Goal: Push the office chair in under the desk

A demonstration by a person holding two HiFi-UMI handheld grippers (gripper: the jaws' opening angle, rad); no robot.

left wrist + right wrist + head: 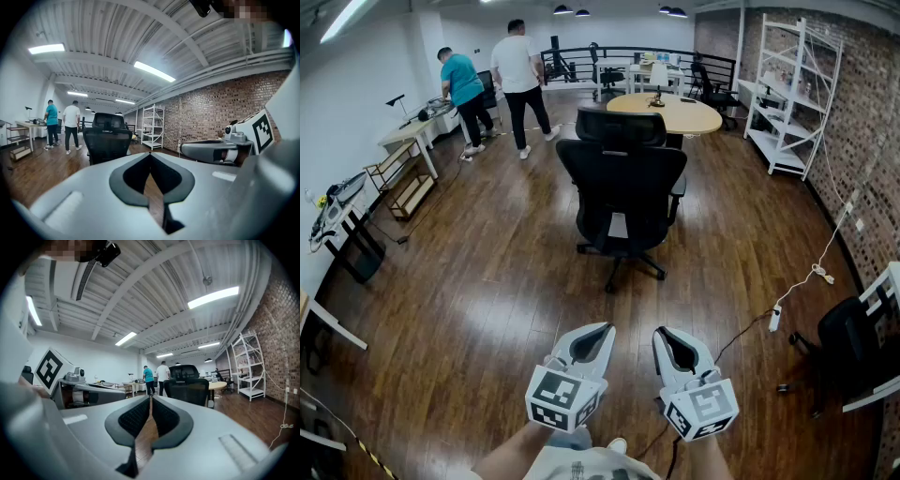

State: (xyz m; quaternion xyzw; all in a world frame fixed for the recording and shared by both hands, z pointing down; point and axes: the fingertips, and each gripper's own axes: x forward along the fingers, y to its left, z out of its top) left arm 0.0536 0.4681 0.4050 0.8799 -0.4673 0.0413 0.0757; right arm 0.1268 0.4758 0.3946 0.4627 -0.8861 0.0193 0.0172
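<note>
A black office chair [624, 192] stands on the wooden floor with its back toward me, just in front of a round light-wood desk [667, 112]. The chair also shows in the left gripper view [108, 138] and the right gripper view [190, 386], well ahead of both grippers. My left gripper [598, 335] and right gripper [668, 337] hang side by side near the bottom of the head view, some way short of the chair. Both are shut with nothing between the jaws, and both point roughly level toward the chair.
Two people [497, 80] stand at the back left near a workbench [411, 131]. White shelving [787, 94] lines the brick wall at the right. A power strip and cable [775, 317] lie on the floor at the right, beside another black chair [848, 342].
</note>
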